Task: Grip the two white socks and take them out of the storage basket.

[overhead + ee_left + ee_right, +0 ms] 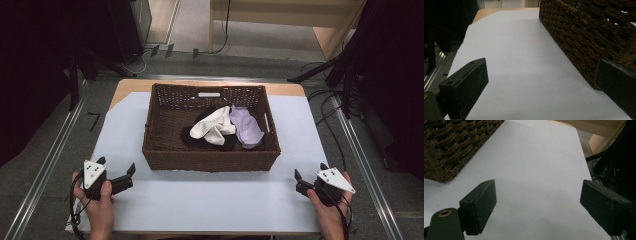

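I see a basket (165, 150) of dark brown woven wicker, rough and knotty, with soft cloth pieces inside: cream (212, 125), pale lilac (247, 129) and black (190, 137). It sits on a smooth, matt white sheet (210, 200) that looks like paper, over a pale wooden tabletop (131, 86). My gripper pads (481, 205) look matt black, slightly grainy plastic.

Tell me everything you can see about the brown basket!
The basket is dark brown and woven, like wicker or rope. It is rectangular with upright walls, an open top and a light slot-shaped patch in its far wall. It sits flat on the white table cover, towards the far side. Inside lie a cream cloth, a pale purple cloth and something black underneath. Neither gripper touches it.
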A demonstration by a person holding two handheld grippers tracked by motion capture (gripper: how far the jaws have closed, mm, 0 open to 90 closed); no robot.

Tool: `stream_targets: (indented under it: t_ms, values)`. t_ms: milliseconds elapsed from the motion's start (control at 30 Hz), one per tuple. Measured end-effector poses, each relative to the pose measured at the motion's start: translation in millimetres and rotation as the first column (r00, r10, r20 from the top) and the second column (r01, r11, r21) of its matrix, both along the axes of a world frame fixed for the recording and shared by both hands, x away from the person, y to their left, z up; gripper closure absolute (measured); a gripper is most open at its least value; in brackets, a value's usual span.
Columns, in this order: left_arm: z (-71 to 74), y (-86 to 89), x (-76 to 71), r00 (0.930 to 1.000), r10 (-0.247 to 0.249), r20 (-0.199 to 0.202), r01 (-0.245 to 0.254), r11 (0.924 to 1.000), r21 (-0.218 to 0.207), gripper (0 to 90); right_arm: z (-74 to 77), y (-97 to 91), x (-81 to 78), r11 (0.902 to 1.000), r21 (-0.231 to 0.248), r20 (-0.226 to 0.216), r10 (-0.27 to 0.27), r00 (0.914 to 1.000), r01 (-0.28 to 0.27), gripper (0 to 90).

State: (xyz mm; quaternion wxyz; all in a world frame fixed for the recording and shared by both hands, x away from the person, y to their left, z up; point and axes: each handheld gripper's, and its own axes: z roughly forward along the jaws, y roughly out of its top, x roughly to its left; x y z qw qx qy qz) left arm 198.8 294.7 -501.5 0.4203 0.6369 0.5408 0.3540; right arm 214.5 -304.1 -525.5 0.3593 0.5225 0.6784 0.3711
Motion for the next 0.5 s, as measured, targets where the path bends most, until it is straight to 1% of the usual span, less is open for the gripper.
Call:
stream_targets:
  t_ms: [100, 133, 167, 200, 233, 333, 400, 433, 500]
  values:
    - [0.0, -1.1, -1.1, 1.0, -0.005, 0.005, 0.005, 0.9999, 0.012, 0.0, 0.3, -0.9, 0.9, 0.9999, 0.013, 0.004, 0.005, 1.0, -0.005, 13.9]
    - [-0.1, -1.0, -0.4, 1.0, -0.004, 0.001, 0.004, 1.0, 0.006, 0.0, 0.4, -1.4, 0.9, 0.9996, 0.027, 0.005, 0.005, 1.0, -0.005, 13.9]
    - [-0.1, -1.0, -0.4, 1.0, -0.004, 0.001, 0.004, 1.0, 0.006, 0.0, 0.4, -1.4, 0.9, 0.9996, 0.027, 0.005, 0.005, 1.0, -0.005, 13.9]
    - [-0.2, 0.2, 1.4, 0.9999, 0.009, -0.005, -0.009, 0.9999, -0.007, 0.0, 0.8, -2.7, 0.8, 0.9991, 0.042, 0.011, 0.007, 0.9999, -0.007, 13.9]
    - [0.0, 0.7, 2.0, 0.9998, 0.013, -0.012, -0.014, 0.9998, -0.015, 0.0, 1.1, -3.2, 1.2, 0.9989, 0.046, 0.014, 0.008, 0.9999, -0.009, 13.9]
    - [0.0, 1.5, 2.8, 0.9997, 0.022, -0.006, -0.022, 0.9996, -0.014, 0.0, 2.0, -4.5, 2.6, 0.9976, 0.068, 0.017, 0.011, 0.9998, -0.012, 14.0]
    - [-0.1, 1.5, 3.1, 0.9995, 0.03, -0.009, -0.03, 0.9995, -0.012, 0.0, 1.1, -4.2, 3.9, 0.998, 0.063, 0.009, 0.004, 1.0, -0.004, 14.1]
    - [-0.2, 2.0, 4.2, 0.999, 0.039, -0.02, -0.04, 0.9991, -0.017, 0.0, 1.2, -4.0, 3.6, 0.9984, 0.057, 0.01, 0.007, 0.9999, -0.007, 14.1]
    - [-0.1, 2.6, 4.8, 0.9989, 0.04, -0.025, -0.04, 0.999, -0.02, 0.0, 1.3, -3.1, 3.1, 0.9986, 0.052, 0.013, 0.01, 0.9999, -0.011, 14.3]
